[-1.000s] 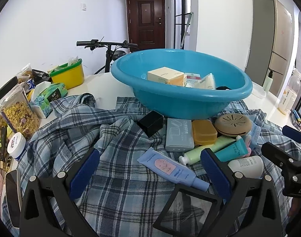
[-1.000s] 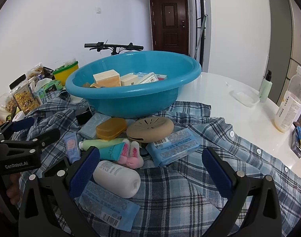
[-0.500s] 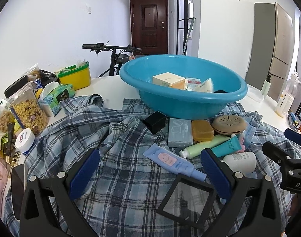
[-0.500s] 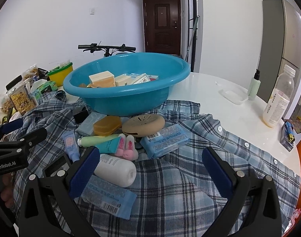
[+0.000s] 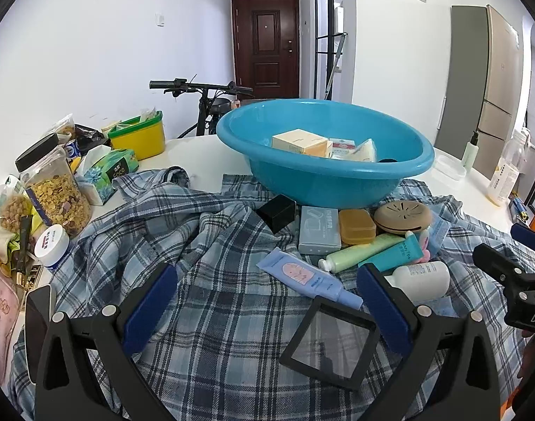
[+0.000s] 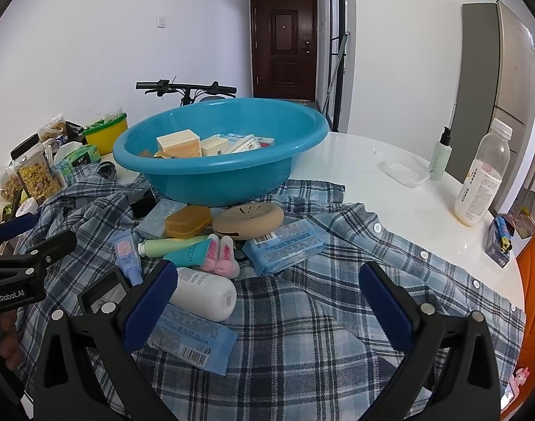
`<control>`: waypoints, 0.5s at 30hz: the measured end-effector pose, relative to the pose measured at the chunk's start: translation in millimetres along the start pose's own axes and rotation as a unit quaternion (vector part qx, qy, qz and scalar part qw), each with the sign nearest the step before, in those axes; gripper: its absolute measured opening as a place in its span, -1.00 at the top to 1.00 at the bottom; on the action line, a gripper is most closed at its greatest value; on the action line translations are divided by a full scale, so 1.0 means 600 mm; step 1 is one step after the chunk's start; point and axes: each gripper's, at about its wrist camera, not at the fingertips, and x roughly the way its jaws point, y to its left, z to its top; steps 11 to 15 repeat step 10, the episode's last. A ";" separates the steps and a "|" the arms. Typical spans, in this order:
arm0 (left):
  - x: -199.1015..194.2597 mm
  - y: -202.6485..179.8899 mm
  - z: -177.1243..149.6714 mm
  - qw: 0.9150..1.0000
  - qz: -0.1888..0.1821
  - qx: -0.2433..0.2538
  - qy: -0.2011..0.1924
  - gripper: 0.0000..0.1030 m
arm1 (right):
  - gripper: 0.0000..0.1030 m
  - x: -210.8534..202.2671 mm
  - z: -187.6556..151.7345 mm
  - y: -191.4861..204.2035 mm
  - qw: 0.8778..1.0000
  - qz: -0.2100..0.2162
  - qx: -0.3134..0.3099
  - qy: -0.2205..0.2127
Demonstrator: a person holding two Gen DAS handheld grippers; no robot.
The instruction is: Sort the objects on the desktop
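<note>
We hold both grippers above the plaid shirt (image 5: 204, 308) spread over the white table (image 6: 390, 189), and each one is empty with its blue pads spread wide. The left gripper (image 5: 264, 301) hovers over bare cloth; just ahead of its right pad lies a lilac tube (image 5: 304, 278), and under that same pad sits a flat black-framed square (image 5: 332, 345), though we cannot tell from this angle whether it is a mirror or a lidded case. Farther ahead a black box (image 5: 277, 211), a grey-blue carton (image 5: 318, 229), an amber case (image 5: 357, 226) and a round tan disc (image 5: 402, 216) crowd against the foot of the blue basin (image 5: 323, 182), which already holds several small boxes. The right gripper (image 6: 265, 298) hangs over the shirt as well: a white bottle (image 6: 206, 296) lies touching the inside of its left pad, with a blue wipes pack (image 6: 192, 342) just below that pad, and another blue pack (image 6: 285, 247) ahead, beside a pair of pink figures (image 6: 220, 258). Far to the right of this gripper stands a milky bottle (image 6: 483, 182).
</note>
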 end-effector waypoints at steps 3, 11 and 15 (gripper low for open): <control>0.001 0.000 0.000 1.000 0.000 -0.001 0.001 -1.00 | -1.00 0.000 -0.001 0.000 1.000 0.005 0.001 -0.001; 0.002 -0.002 0.000 1.000 -0.006 0.002 0.002 -1.00 | -1.00 0.002 -0.002 0.003 1.000 0.007 0.001 0.003; 0.002 -0.002 0.000 1.000 -0.006 0.002 0.002 -1.00 | -1.00 0.002 -0.002 0.003 1.000 0.007 0.001 0.003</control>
